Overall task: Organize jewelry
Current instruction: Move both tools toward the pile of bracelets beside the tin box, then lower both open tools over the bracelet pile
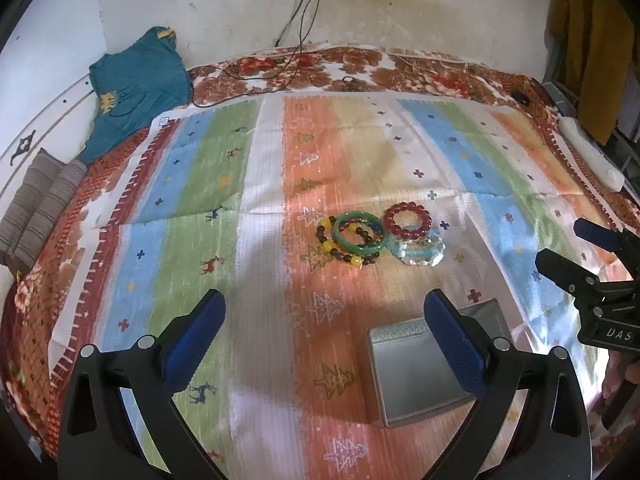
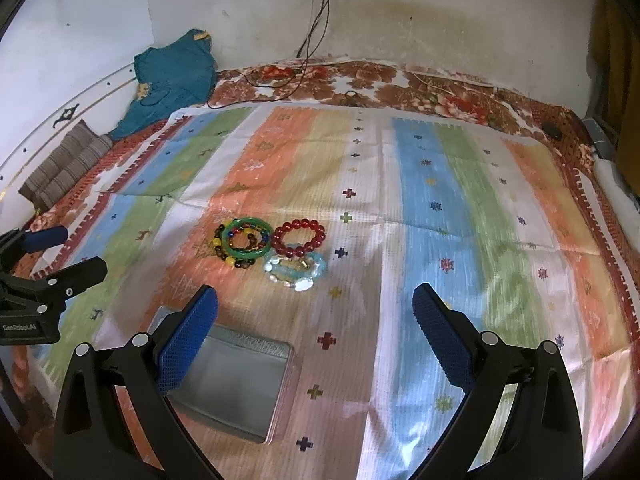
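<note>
Four bracelets lie bunched ahead of your left claw in the left wrist view, past its spread, empty fingers and slightly to the right. The green bangle sits on top of the beaded bracelet with yellow and dark beads; the red bracelet touches the pale blue bracelet behind and beside it. The metal tin rests just under your right-hand finger, partly hidden by it. If you pinch the bangle, its smooth hard rim could slip out, and the beads beneath could snag and drag along. Your right claw hangs off to the right, near the cloth's edge.

From the right wrist view, your right claw is also spread wide and holds nothing. The bracelets lie ahead and a little left of it: green bangle, beaded bracelet, red bracelet, pale blue bracelet. The tin lies under your left-hand finger, open side up. Reaching for the pile with both claws risks a collision, since the left claw hovers close by. A careless descent could clip the tin's rim and shove it across the striped cloth.
</note>
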A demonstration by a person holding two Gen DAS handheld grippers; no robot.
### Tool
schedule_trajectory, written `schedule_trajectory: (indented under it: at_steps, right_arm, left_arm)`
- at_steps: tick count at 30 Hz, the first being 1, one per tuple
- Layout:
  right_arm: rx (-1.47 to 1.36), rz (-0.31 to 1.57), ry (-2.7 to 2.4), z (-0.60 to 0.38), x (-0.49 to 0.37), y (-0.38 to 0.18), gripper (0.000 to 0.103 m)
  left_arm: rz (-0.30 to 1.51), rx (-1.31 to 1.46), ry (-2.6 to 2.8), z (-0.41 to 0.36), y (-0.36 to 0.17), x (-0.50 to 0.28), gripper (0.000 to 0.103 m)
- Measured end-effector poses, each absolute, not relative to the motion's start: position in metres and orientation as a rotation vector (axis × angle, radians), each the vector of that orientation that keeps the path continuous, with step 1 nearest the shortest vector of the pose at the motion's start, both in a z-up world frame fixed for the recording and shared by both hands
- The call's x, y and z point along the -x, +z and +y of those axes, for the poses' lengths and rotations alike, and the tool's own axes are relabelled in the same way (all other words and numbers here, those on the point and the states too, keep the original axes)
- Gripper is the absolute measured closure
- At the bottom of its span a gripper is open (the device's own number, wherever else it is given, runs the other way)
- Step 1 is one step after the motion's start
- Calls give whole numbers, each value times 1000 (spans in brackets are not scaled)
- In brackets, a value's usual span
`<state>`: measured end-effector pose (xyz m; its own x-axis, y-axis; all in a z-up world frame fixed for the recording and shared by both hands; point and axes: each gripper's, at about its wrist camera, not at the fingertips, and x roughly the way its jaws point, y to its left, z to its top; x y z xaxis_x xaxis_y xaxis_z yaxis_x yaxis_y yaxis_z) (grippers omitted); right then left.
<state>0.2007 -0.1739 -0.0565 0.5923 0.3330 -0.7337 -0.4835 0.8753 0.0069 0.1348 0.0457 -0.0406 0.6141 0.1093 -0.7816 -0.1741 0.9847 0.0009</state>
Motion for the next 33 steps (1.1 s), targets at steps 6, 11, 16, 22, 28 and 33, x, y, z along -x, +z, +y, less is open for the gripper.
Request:
schedule_trajectory:
  at_steps: [6,11,16,22,28,33]
  right_arm:
    - [201,831,478,-167,-212,-63,4]
    - [209,843,480,-160,-222,-69,4]
    - [226,847,451,-154,-234,-78,4]
    - [233,881,443,-147,-249,-91,4]
    - [228,902,433,-142,-262,-97,4]
    - [213,932,428,-139,-274,-104,4]
  left_arm:
    - [911,71,154,47,-49,-155,6]
    - [922,90,162,55,-57,-169,6]
    - [928,95,174,61,-62,-179,6]
    - [967,98,166,65,-75,-195,6]
    - [984,109,157,71,-82,-207,6]
    - [1009,126,161,77,-91,-219,6]
